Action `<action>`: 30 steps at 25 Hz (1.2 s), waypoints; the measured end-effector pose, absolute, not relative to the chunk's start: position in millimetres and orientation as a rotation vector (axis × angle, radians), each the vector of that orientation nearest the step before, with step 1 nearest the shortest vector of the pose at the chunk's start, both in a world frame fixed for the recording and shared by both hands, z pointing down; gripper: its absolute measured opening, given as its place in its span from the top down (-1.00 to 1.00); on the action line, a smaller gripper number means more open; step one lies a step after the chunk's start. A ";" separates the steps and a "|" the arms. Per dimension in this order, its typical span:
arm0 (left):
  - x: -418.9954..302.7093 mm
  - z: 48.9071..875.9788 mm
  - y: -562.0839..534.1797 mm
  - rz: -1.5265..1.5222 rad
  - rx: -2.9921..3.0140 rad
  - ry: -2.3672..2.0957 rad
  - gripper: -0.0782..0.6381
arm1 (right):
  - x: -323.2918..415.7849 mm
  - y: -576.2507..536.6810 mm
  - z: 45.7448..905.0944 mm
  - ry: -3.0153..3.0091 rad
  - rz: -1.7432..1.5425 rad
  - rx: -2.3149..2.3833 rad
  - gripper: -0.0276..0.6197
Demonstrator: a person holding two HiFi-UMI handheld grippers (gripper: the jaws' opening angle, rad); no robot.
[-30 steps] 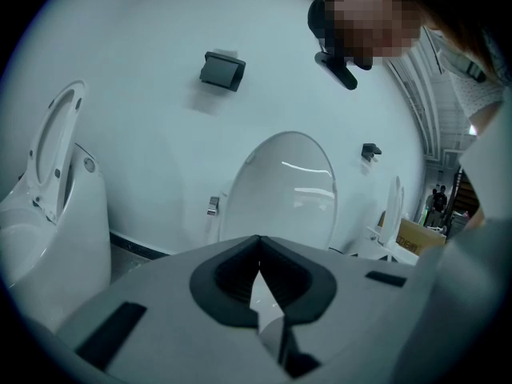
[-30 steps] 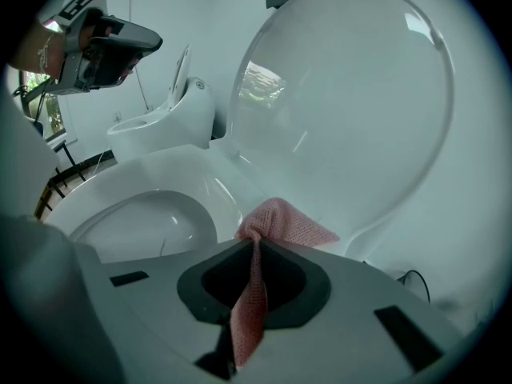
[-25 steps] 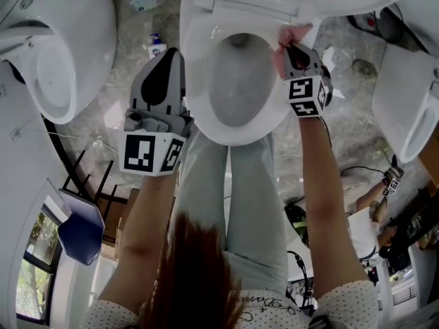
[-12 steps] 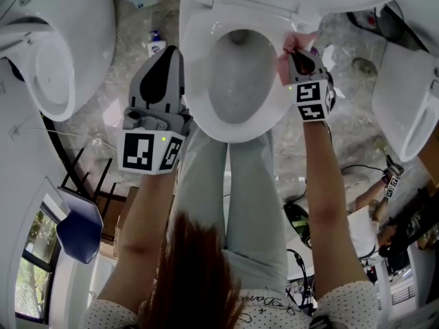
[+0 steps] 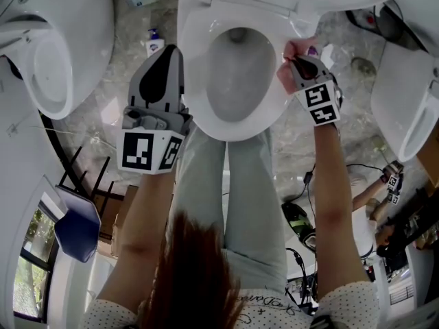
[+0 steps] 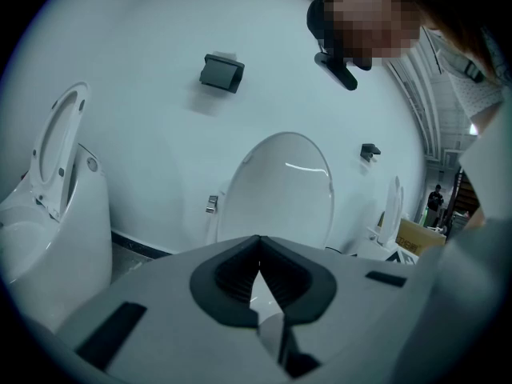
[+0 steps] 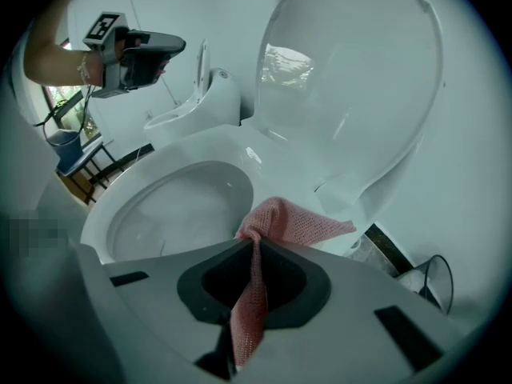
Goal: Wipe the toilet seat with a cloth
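Since a second ago, right gripper (image 5: 295,59) has shifted outward and slightly toward the person along the right rim of the toilet seat (image 5: 195,60). Left gripper (image 5: 163,66) unchanged: beside the seat's left edge, jaws pressed together, nothing between them.

Surroundings: raised lid (image 7: 352,78) behind the seat, neighbouring toilet (image 5: 58,46) at left, small bottle (image 5: 155,44) on the floor near the bowl.

Right jaws pinch the pink cloth (image 7: 292,221). It lies on the right rim near the hinge. Long axis runs from the pinch outward, with the free end fanned toward the lid.
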State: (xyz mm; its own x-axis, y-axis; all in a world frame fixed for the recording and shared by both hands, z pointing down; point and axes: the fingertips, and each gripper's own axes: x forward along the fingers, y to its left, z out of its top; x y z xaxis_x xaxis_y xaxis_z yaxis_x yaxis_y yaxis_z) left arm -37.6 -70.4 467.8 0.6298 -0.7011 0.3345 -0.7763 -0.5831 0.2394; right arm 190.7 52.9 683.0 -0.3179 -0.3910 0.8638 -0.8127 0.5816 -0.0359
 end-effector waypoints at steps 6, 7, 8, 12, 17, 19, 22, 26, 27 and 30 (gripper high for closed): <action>-39.1 468.6 -69.2 0.289 2.487 -1.185 0.79 | 188.6 64.4 681.9 -2.027 0.624 0.750 0.80; -38.8 468.7 -68.8 0.289 2.487 -1.185 0.79 | 188.2 66.1 681.6 -2.042 0.629 0.709 0.81; -38.8 468.8 -68.2 0.289 2.486 -1.186 0.79 | 187.6 67.8 681.3 -2.055 0.627 0.666 0.80; -38.9 469.4 -65.1 0.286 2.479 -1.193 0.79 | 185.4 73.0 680.4 -2.082 0.587 0.507 0.80; -39.0 471.1 -63.5 0.287 2.472 -1.200 0.79 | 180.5 78.5 681.5 -2.100 0.565 0.355 0.80; -38.6 471.7 -62.5 0.289 2.468 -1.205 0.79 | 176.5 85.8 682.8 -2.108 0.577 0.273 0.80; -37.3 471.0 -60.1 0.288 2.466 -1.212 0.79 | 167.4 101.0 684.3 -2.119 0.605 0.162 0.80; -39.0 470.1 -58.5 0.287 2.459 -1.222 0.79 | 156.5 108.3 687.5 -2.081 0.603 0.116 0.80; -39.7 470.1 -58.3 0.288 2.458 -1.224 0.79 | 155.0 108.5 688.3 -2.067 0.603 0.118 0.80; -41.4 469.9 -56.9 0.288 2.455 -1.229 0.79 | 151.9 110.4 690.9 -2.033 0.619 0.132 0.80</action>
